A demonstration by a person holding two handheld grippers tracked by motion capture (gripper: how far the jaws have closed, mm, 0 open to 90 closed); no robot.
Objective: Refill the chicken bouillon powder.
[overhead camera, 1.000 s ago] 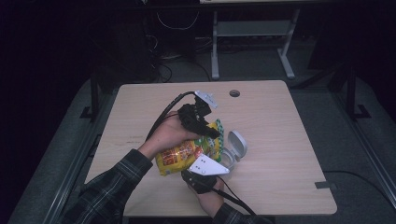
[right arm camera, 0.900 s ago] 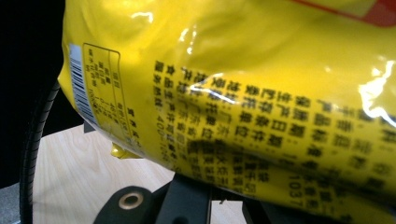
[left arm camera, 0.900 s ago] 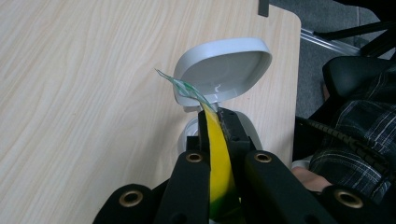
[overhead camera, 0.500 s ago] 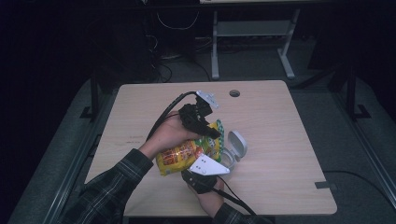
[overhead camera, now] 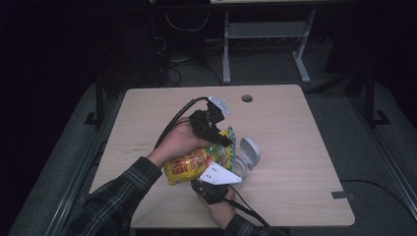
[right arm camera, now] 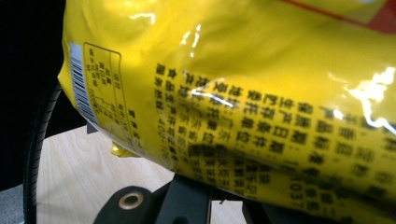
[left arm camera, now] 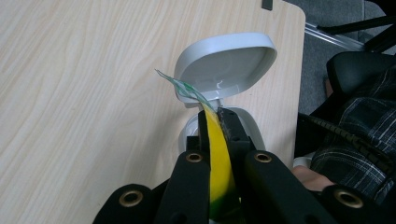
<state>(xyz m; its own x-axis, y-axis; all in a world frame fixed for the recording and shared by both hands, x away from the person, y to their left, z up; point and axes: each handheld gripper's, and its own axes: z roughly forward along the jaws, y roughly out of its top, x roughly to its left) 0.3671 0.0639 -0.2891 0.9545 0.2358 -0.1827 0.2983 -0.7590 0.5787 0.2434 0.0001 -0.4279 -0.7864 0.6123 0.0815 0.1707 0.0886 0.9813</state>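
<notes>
A yellow snack bag (overhead camera: 189, 164) hangs tilted over the wooden table (overhead camera: 295, 128). My left gripper (overhead camera: 223, 140) is shut on its upper right corner. In the left gripper view the jaws pinch the bag's thin yellow edge (left arm camera: 217, 154), and a torn clear-green strip sticks out past my left gripper (left arm camera: 215, 119). Just beyond stands a white container (left arm camera: 252, 128) with its hinged lid (left arm camera: 224, 70) swung open. My right gripper (overhead camera: 216, 172) sits at the bag's lower edge under its grey plate. In the right gripper view the printed bag (right arm camera: 257, 93) covers the jaw tips.
The white container (overhead camera: 242, 167) and its open lid (overhead camera: 250, 150) stand right of the bag, mid-table. A round cable hole (overhead camera: 247, 98) lies near the far edge. Cables trail from both grippers. A plaid sleeve (left arm camera: 359, 121) is close by.
</notes>
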